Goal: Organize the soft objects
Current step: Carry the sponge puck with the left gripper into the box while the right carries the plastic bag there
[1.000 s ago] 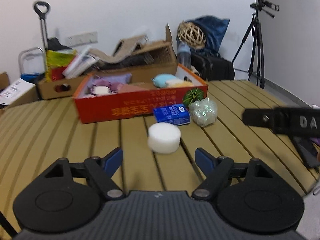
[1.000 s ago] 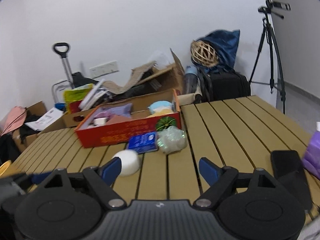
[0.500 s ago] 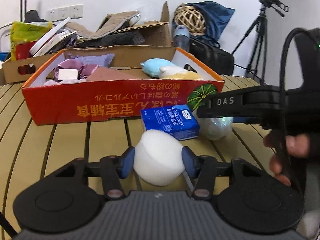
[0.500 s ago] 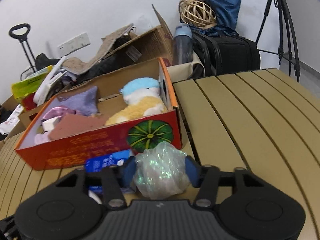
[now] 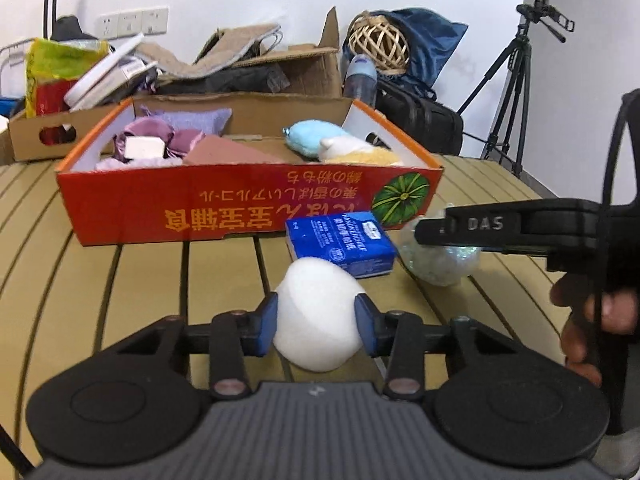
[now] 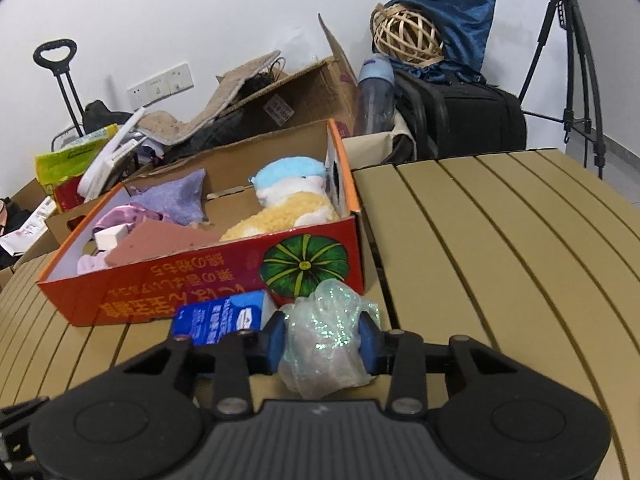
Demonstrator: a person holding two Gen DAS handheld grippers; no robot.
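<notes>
Grippers both had loads: my left gripper (image 5: 316, 322) was clamped on the white foam puck (image 5: 318, 318), squeezed between the blue pads just above the slatted table (image 5: 120, 300); my right gripper (image 6: 322, 344) pinched the glittery plastic-wrapped ball (image 6: 328, 340). Blue tissue pack (image 5: 342, 242) lay touching the front of the red box (image 5: 240, 204), which held the plush toy (image 6: 288, 200) and purple cloths (image 6: 180, 198).
</notes>
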